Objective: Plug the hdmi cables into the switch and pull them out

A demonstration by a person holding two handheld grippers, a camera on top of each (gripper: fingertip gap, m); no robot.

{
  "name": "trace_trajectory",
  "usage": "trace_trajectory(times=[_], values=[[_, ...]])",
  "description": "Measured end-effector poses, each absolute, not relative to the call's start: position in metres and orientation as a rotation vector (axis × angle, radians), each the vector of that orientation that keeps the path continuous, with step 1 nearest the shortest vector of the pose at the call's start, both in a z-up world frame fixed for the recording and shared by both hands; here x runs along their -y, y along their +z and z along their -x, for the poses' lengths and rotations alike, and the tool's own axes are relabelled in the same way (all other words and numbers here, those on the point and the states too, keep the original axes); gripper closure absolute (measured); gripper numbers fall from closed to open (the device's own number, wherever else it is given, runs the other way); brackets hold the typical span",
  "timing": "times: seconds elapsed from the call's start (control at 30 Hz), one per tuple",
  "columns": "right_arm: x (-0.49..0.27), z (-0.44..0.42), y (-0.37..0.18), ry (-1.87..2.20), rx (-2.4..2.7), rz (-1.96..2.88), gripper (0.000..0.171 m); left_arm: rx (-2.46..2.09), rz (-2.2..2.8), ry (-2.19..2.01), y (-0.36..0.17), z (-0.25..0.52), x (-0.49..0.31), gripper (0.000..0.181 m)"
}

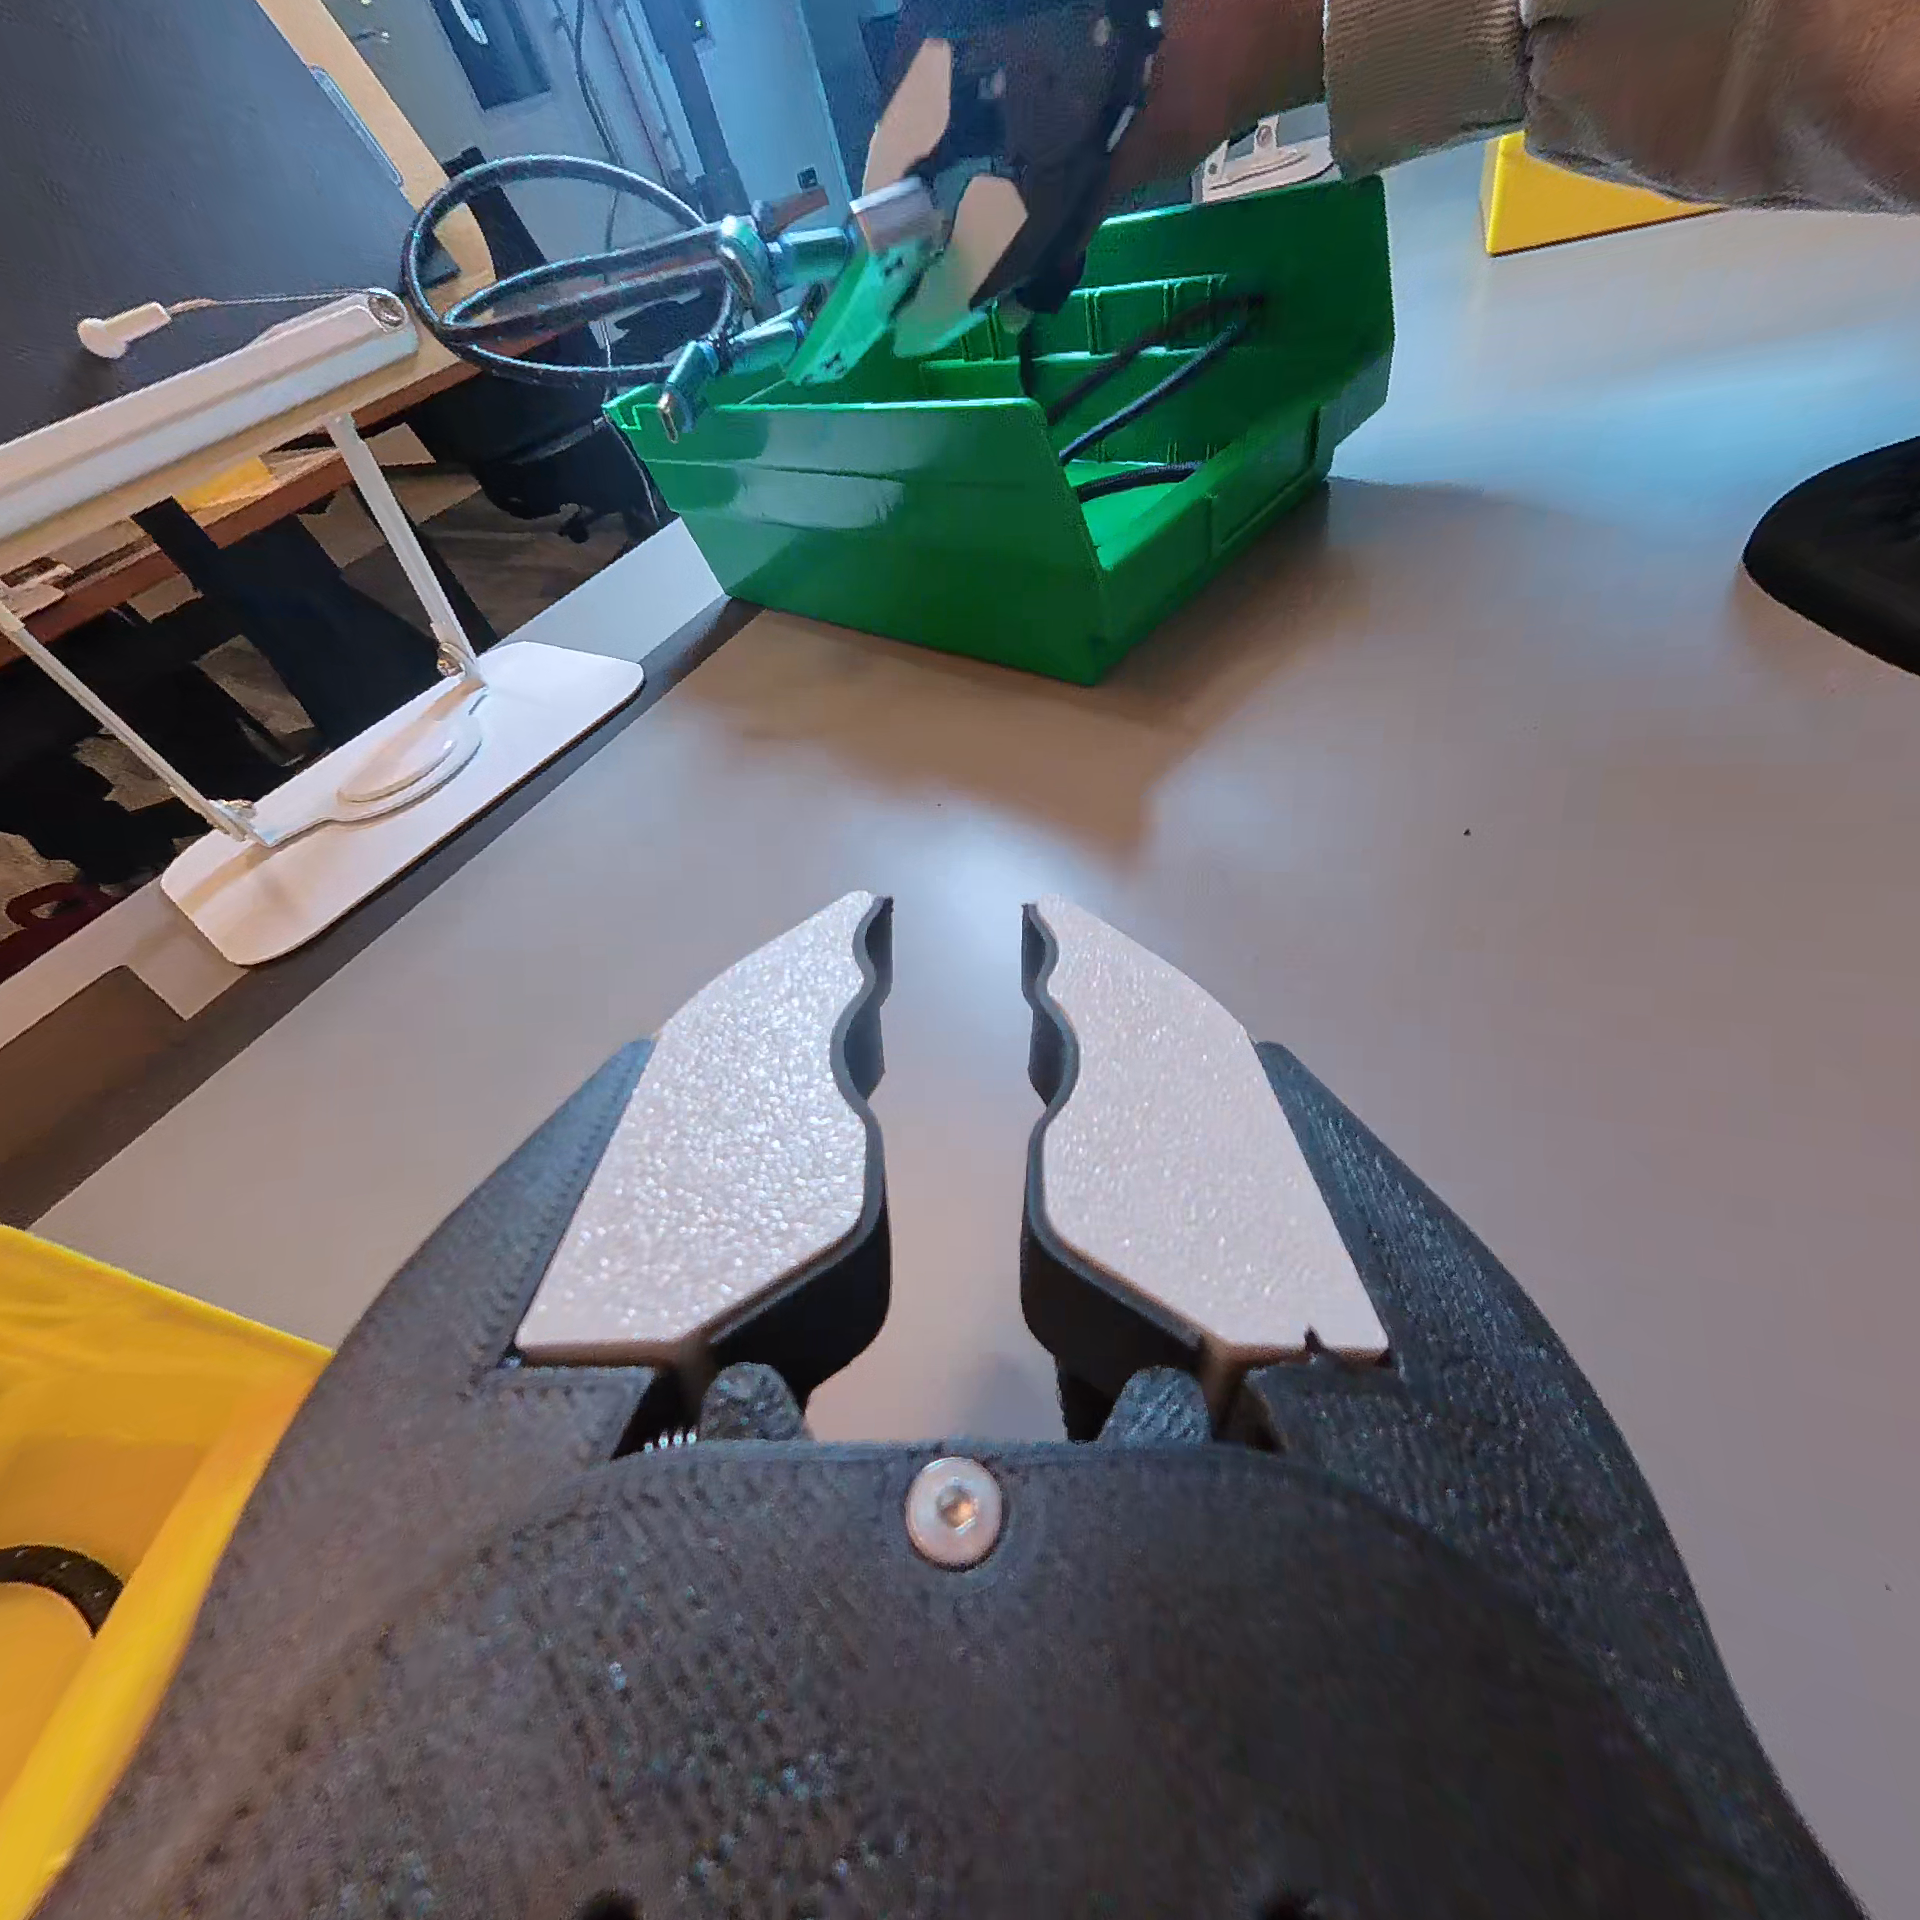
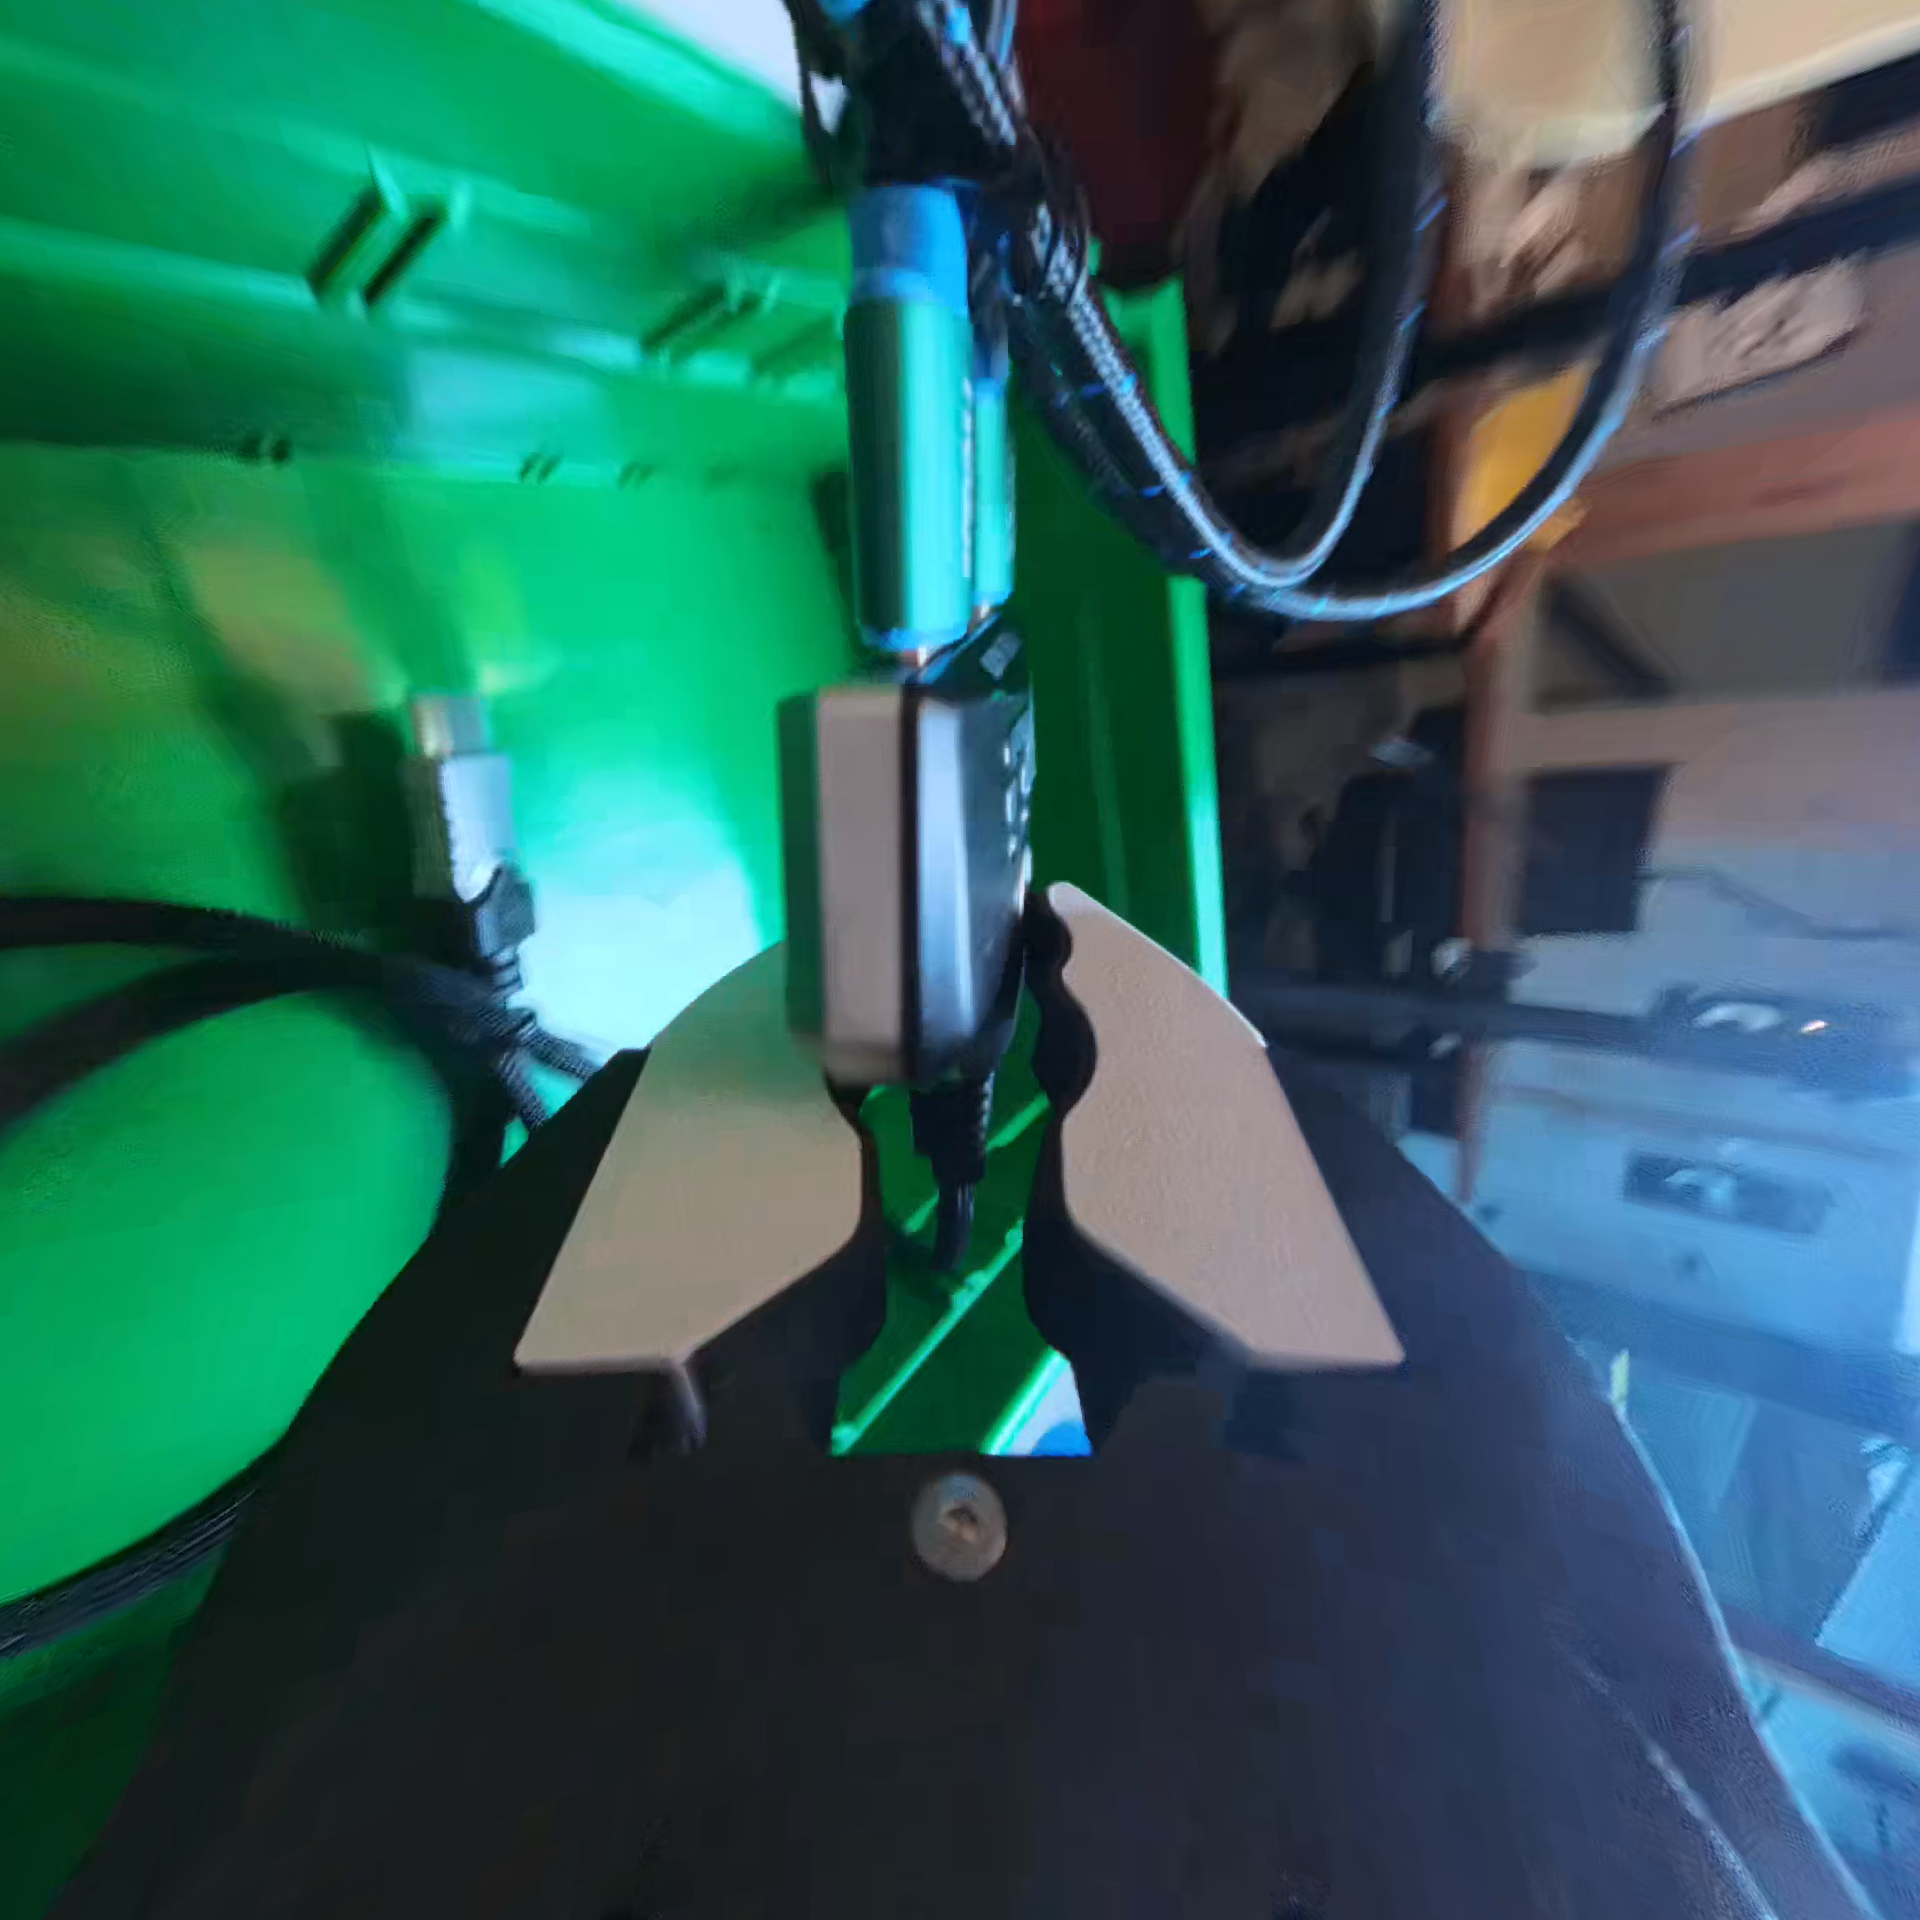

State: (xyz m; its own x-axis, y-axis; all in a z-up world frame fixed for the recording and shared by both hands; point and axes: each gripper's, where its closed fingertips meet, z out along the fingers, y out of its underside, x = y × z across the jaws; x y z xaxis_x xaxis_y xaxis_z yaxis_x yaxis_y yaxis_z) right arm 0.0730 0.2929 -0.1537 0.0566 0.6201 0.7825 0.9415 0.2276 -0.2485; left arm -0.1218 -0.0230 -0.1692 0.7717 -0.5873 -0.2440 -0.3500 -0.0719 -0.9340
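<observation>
In the left wrist view my left gripper (image 1: 956,920) is open and empty, low over the grey table (image 1: 1351,935). Farther off, a hand holds my right gripper (image 1: 940,197) above the green bin (image 1: 935,520). It is shut on the small HDMI switch (image 1: 883,213), with silver cable plugs (image 1: 800,249) sticking out to the left and a black braided cable loop (image 1: 561,270) hanging beyond. In the blurred right wrist view my right gripper (image 2: 935,935) clamps the grey and black switch (image 2: 894,883). Plugs (image 2: 914,468) sit in its far end. Another plug (image 2: 457,790) shows on the left against the bin (image 2: 312,312).
A white desk lamp (image 1: 416,748) stands at the table's left edge. A yellow bin (image 1: 104,1455) is close at the lower left. A yellow box (image 1: 1558,197) sits at the far right behind the green bin. A black rounded object (image 1: 1849,551) is at the right edge. The grippers' ends are close to 35 centimeters from one another.
</observation>
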Motion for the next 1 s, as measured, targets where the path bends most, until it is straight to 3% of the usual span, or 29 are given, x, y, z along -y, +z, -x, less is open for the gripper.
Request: trace_trajectory(times=[0.23, 0.37, 0.53, 0.73, 1.0], values=[[-0.282, -0.084, -0.169, -0.649, 1.823, 1.615, 0.134, -0.774, 1.678, -0.207, -0.170, 0.121, 0.025, 0.158], [-0.261, -0.097, -0.159, -0.664, 1.830, 1.668, 0.103, -0.743, 1.666, -0.203, -0.164, 0.126, 0.024, 0.158], [-0.182, -0.068, -0.101, -0.014, 1.542, 1.622, 0.107, -0.641, 1.640, -0.213, -0.148, 0.143, 0.021, 0.157], [-0.071, -0.054, -0.051, 0.699, 0.990, 1.410, 0.125, -0.505, 1.594, -0.111, -0.127, 0.177, 0.015, 0.158], [-0.071, -0.068, -0.087, 0.731, 0.813, 1.435, 0.125, -0.242, 1.572, 0.051, -0.068, 0.281, 0.014, 0.157]])
